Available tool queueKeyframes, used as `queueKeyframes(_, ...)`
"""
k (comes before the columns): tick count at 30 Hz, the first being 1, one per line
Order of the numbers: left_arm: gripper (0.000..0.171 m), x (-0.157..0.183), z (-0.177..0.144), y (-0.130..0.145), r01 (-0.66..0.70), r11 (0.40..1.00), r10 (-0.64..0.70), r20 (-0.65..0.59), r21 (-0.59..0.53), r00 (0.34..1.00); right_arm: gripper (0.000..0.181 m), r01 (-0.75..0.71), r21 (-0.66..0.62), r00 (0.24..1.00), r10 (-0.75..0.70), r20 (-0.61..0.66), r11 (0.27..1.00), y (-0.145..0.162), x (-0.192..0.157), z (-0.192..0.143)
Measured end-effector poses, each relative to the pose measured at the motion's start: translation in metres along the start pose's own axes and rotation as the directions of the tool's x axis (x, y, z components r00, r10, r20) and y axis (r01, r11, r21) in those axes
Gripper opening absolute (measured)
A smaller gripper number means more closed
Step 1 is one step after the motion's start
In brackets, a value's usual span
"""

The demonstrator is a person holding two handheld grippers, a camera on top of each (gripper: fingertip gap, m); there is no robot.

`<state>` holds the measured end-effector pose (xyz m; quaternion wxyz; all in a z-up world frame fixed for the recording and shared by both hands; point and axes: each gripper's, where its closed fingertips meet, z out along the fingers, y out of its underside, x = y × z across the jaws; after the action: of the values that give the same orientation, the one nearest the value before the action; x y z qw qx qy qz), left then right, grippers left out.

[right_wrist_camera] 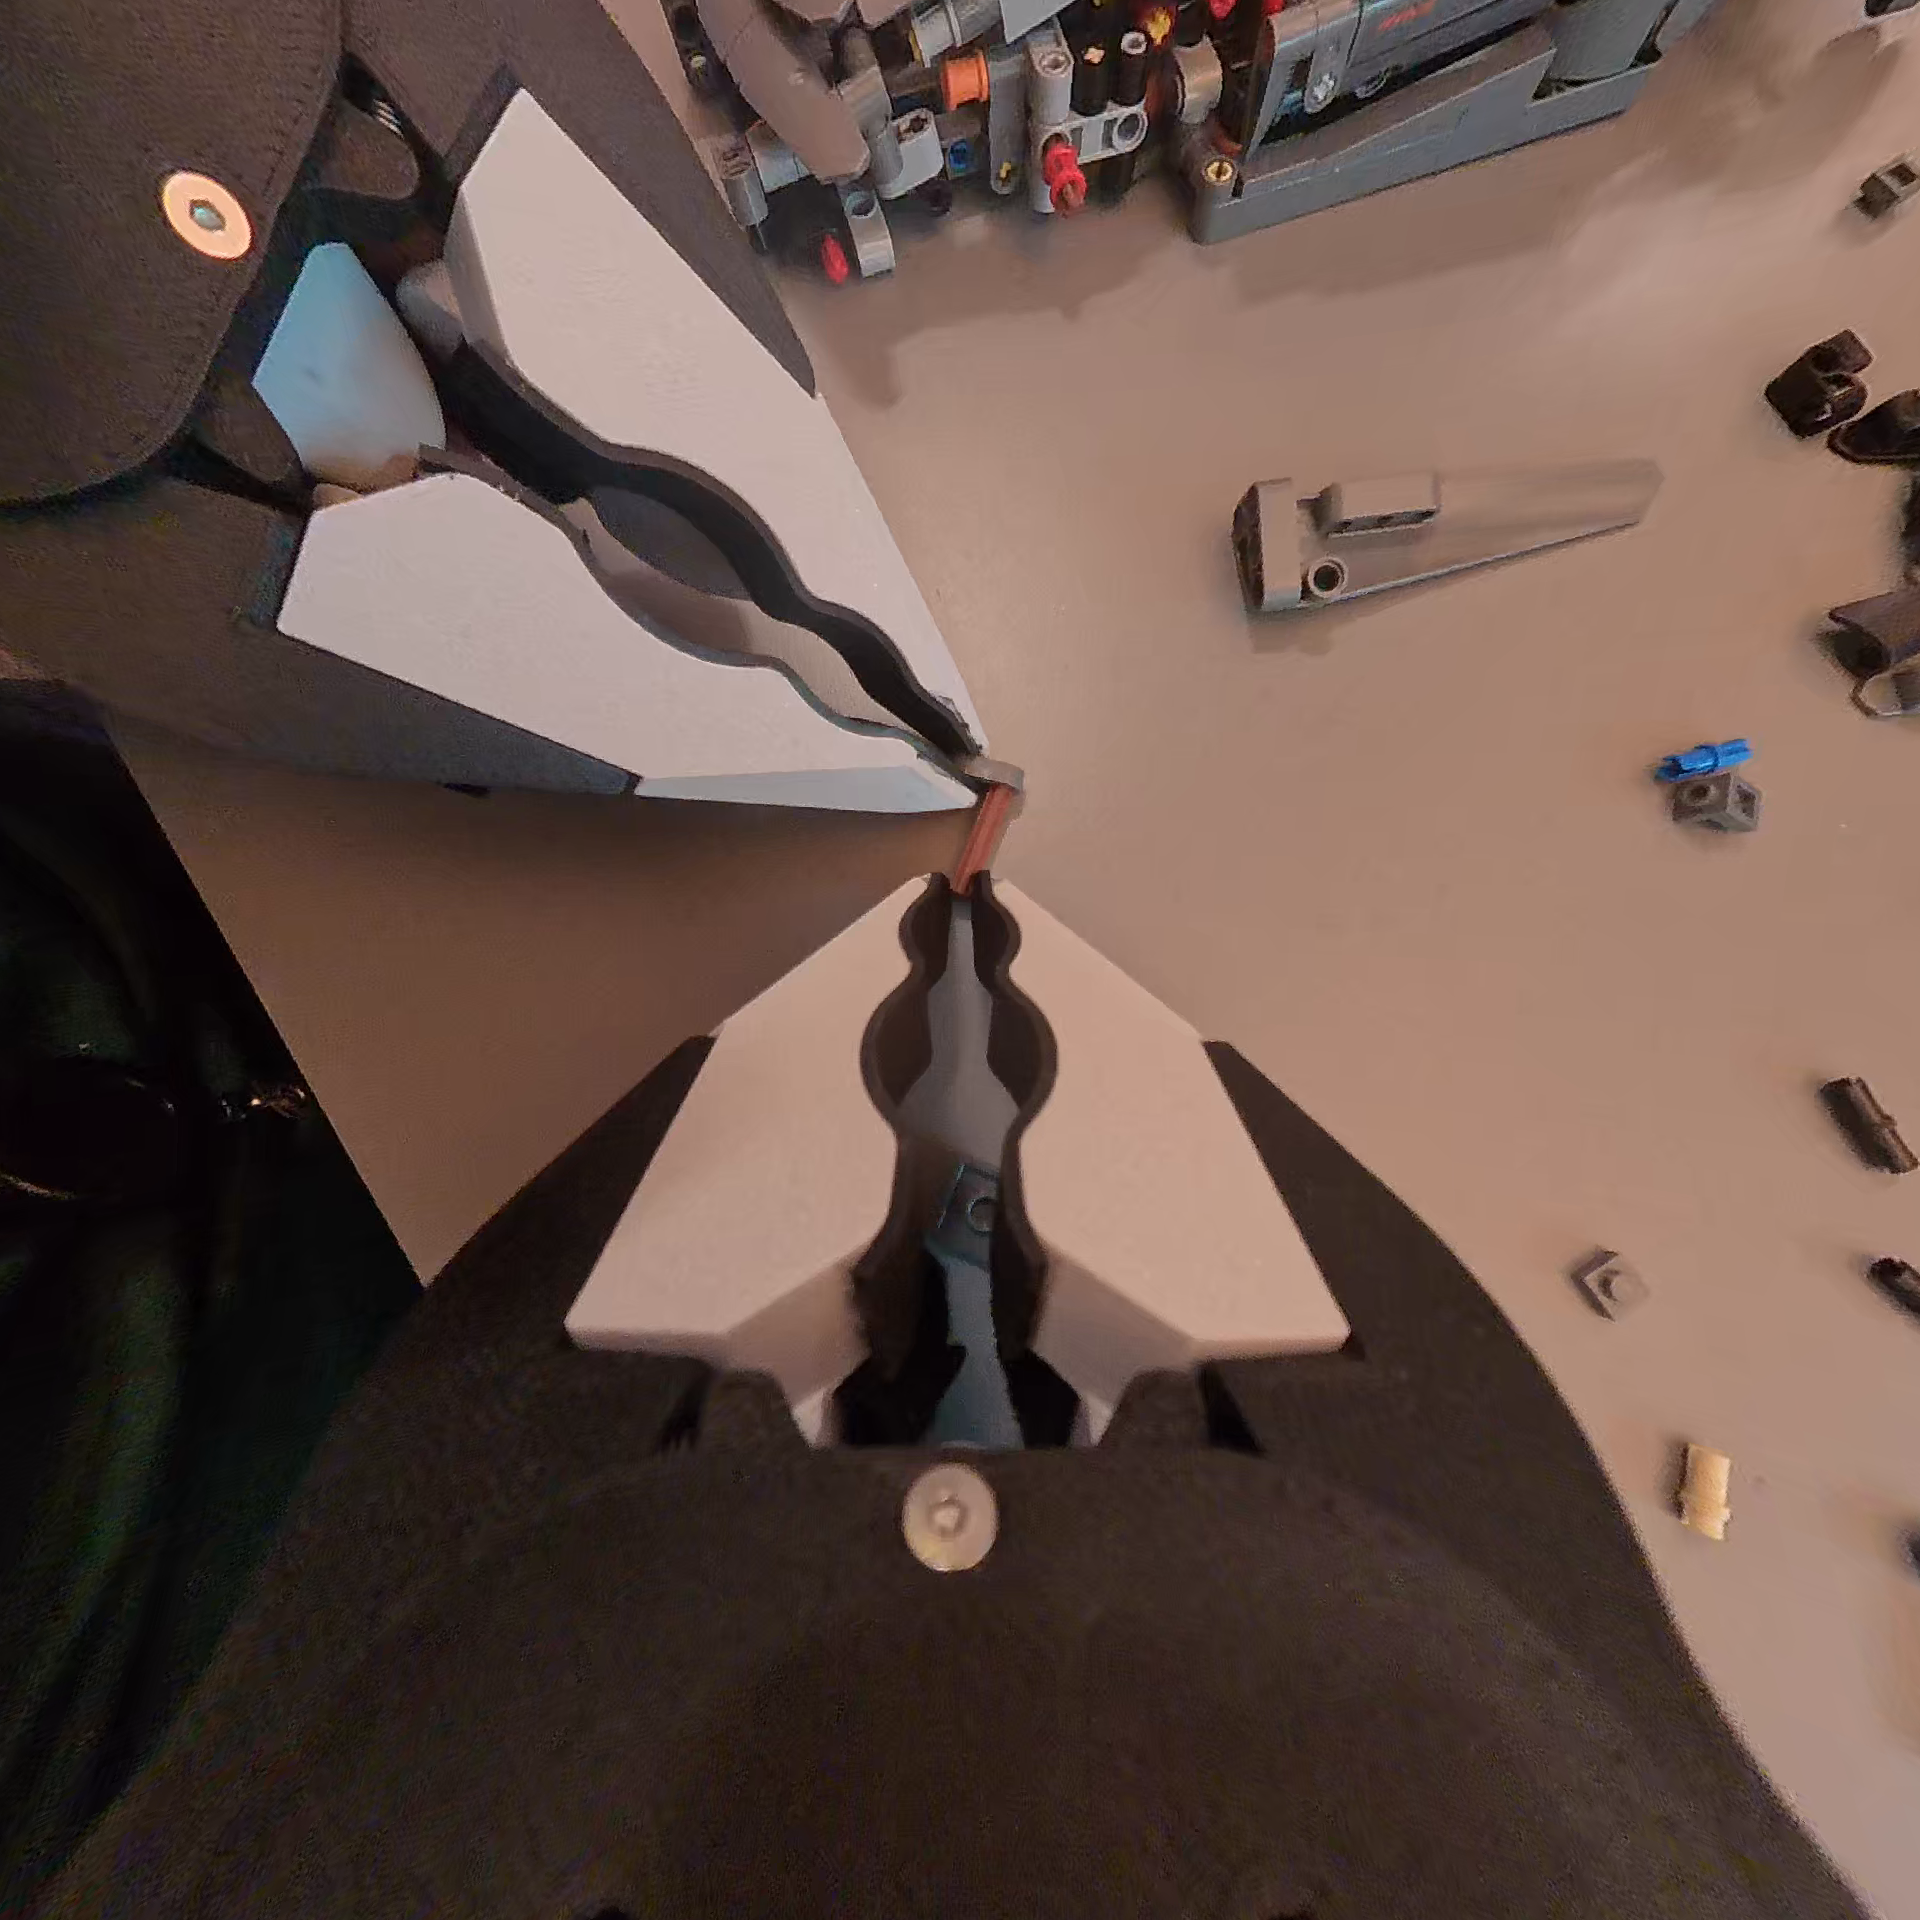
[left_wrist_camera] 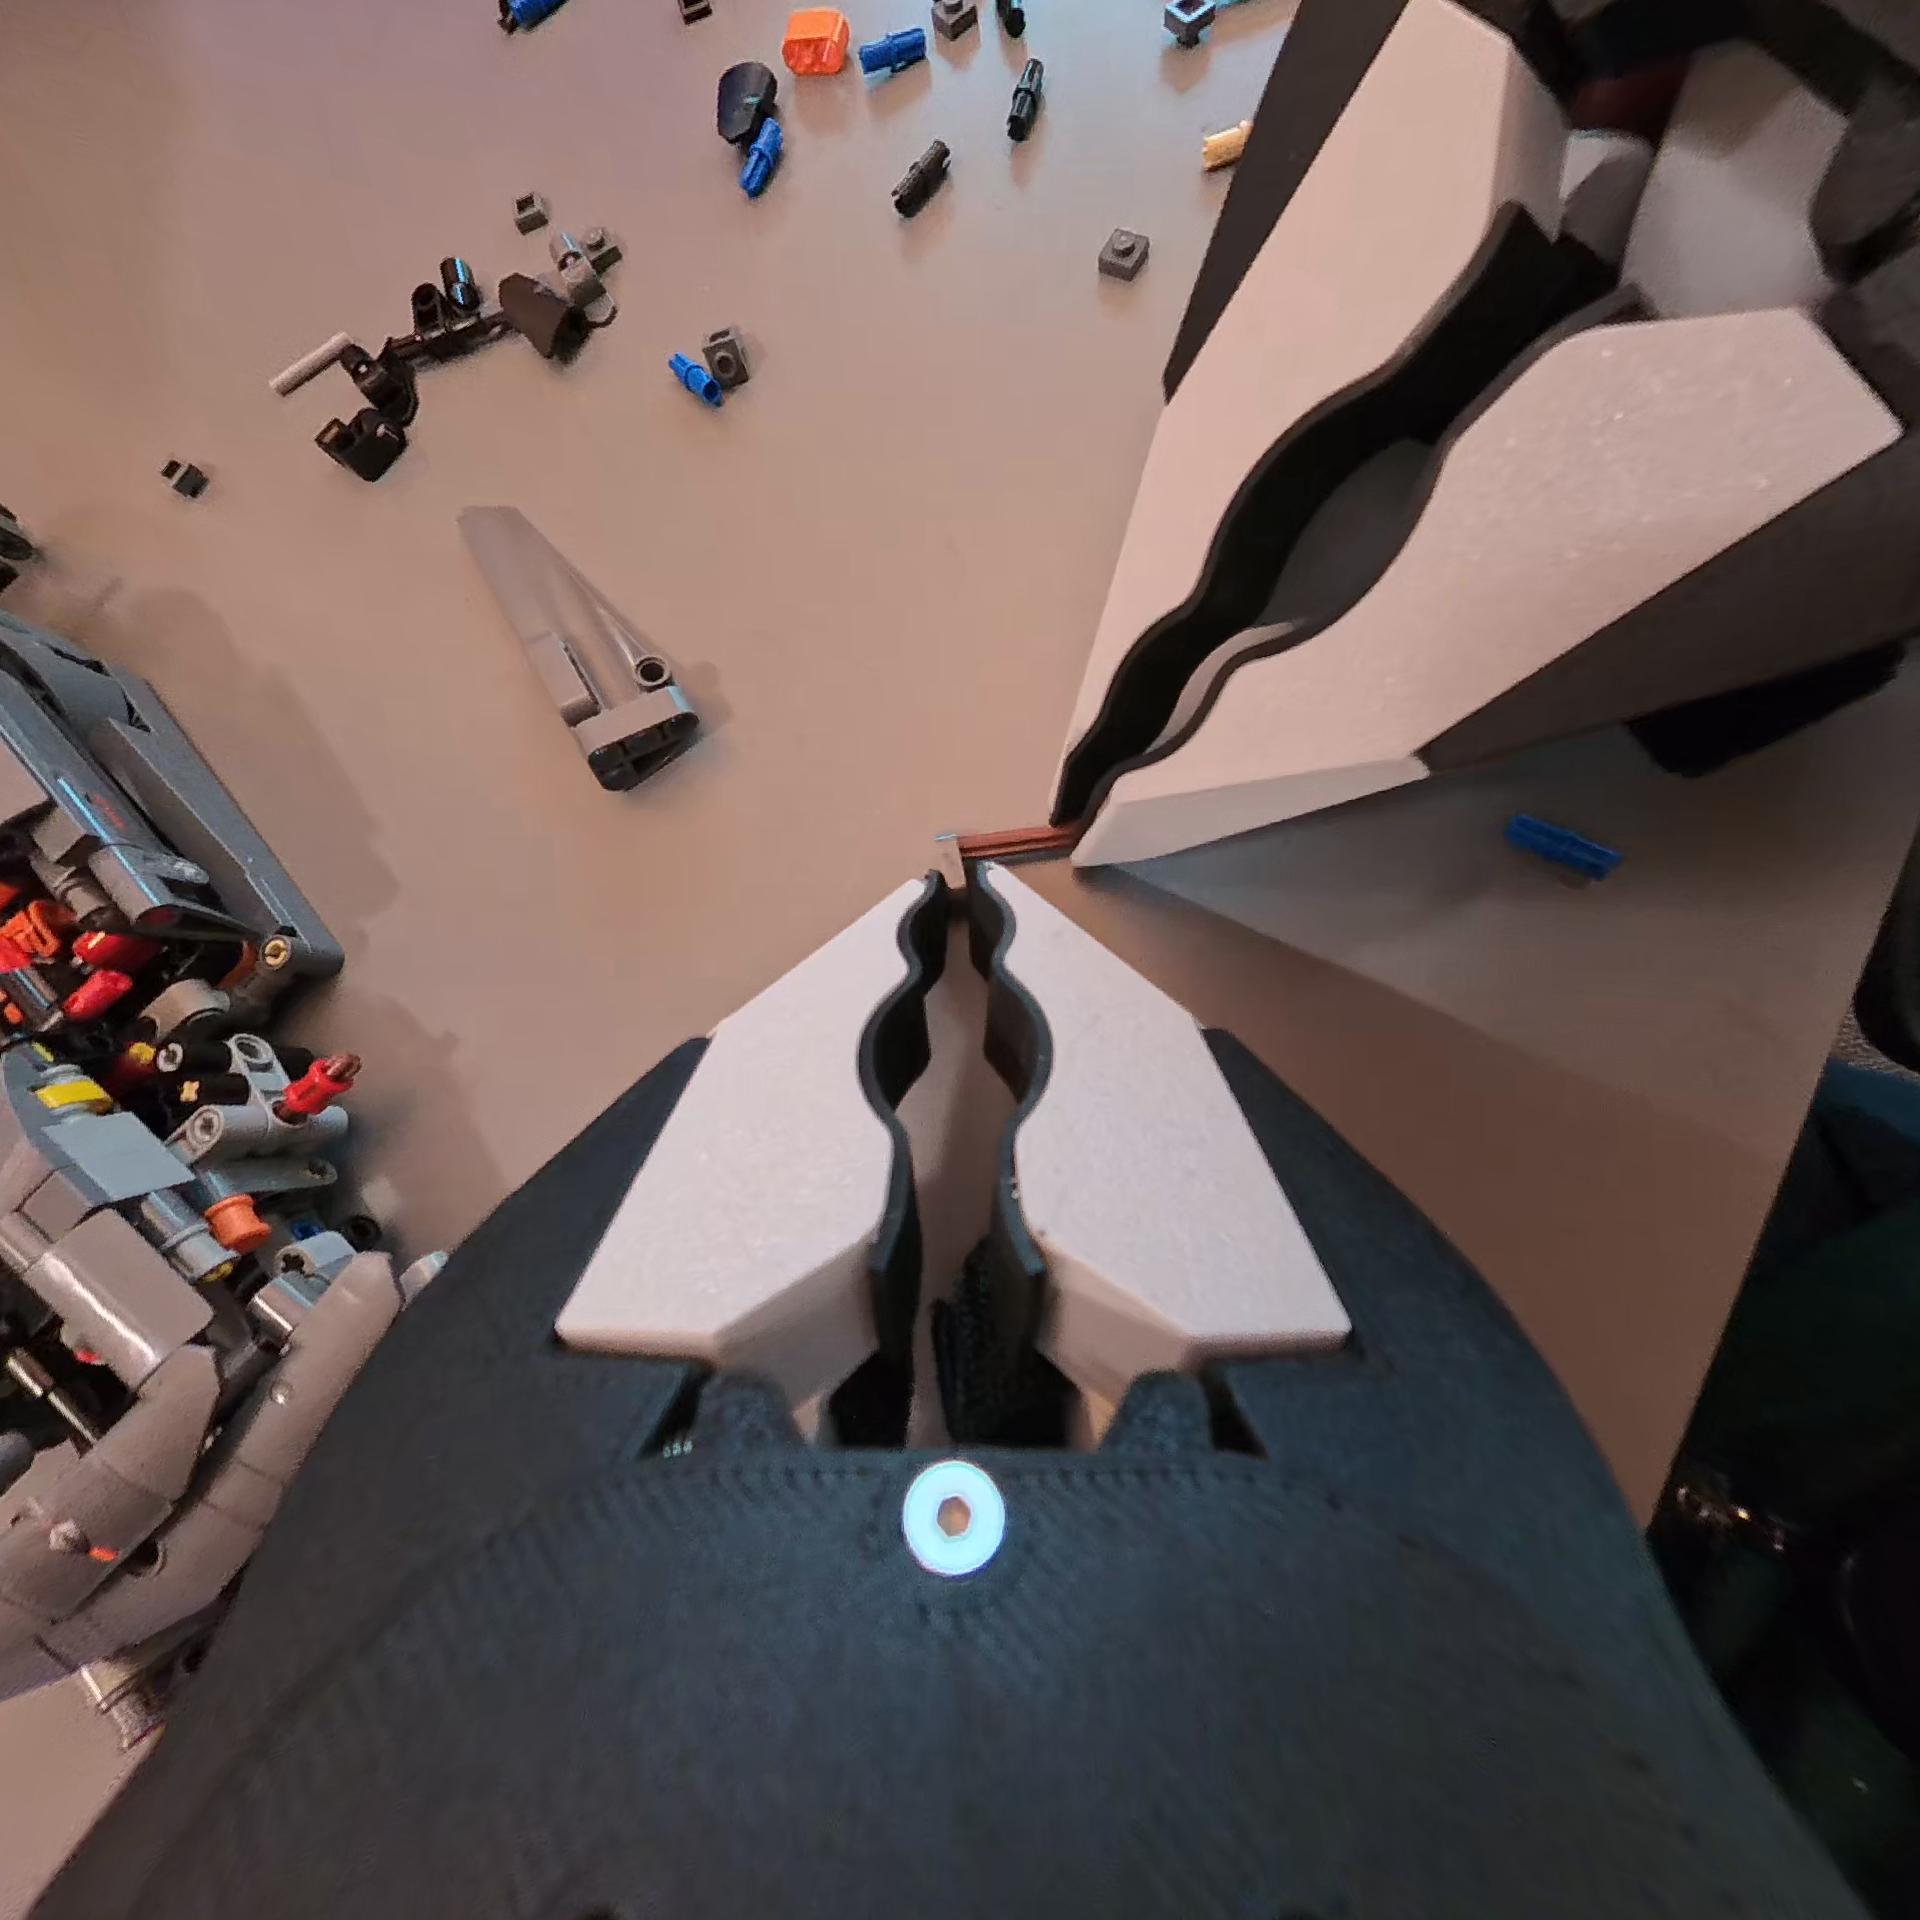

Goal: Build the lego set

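Observation:
My left gripper [left_wrist_camera: 958, 881] is shut on a small grey piece [left_wrist_camera: 950, 860] at its tips. My right gripper [right_wrist_camera: 961, 883] is shut on a thin brown axle [right_wrist_camera: 987, 834]. The axle's far end meets the small grey piece [right_wrist_camera: 1000, 774], which the left gripper [right_wrist_camera: 975, 761] holds from the upper left of the right wrist view. In the left wrist view the right gripper [left_wrist_camera: 1070, 831] comes in from the upper right with the axle [left_wrist_camera: 1013, 842] level between the two tips. Both hover above the tan table [left_wrist_camera: 883, 623].
The partly built grey model [left_wrist_camera: 156, 1039] lies at the left and shows at the top of the right wrist view [right_wrist_camera: 1351, 94]. A long grey panel [left_wrist_camera: 582, 644] lies nearby. Loose black, blue and grey pieces [left_wrist_camera: 914, 177] are scattered beyond. A blue pin [left_wrist_camera: 1558, 847] lies at the right. Only a small space, under 4 cm, lies between the two pairs of fingers.

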<state>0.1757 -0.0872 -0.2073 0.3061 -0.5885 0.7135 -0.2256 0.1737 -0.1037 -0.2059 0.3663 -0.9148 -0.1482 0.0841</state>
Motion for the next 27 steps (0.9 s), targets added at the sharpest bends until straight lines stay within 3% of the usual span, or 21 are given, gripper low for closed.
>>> queueKeyframes(18,0.002,0.0002,-0.0006,-0.0006,0.111,0.993,-0.107,-0.138,0.027,0.985,0.002,0.100,-0.007,0.992,-0.099,0.073,0.995,0.0002,0.0049,0.0004)
queueKeyframes(27,0.002,0.0001,-0.0002,-0.0004,0.027,0.999,-0.025,-0.099,0.018,0.995,0.002,0.104,-0.021,0.991,-0.102,0.085,0.994,0.0003,0.0049,0.0006)
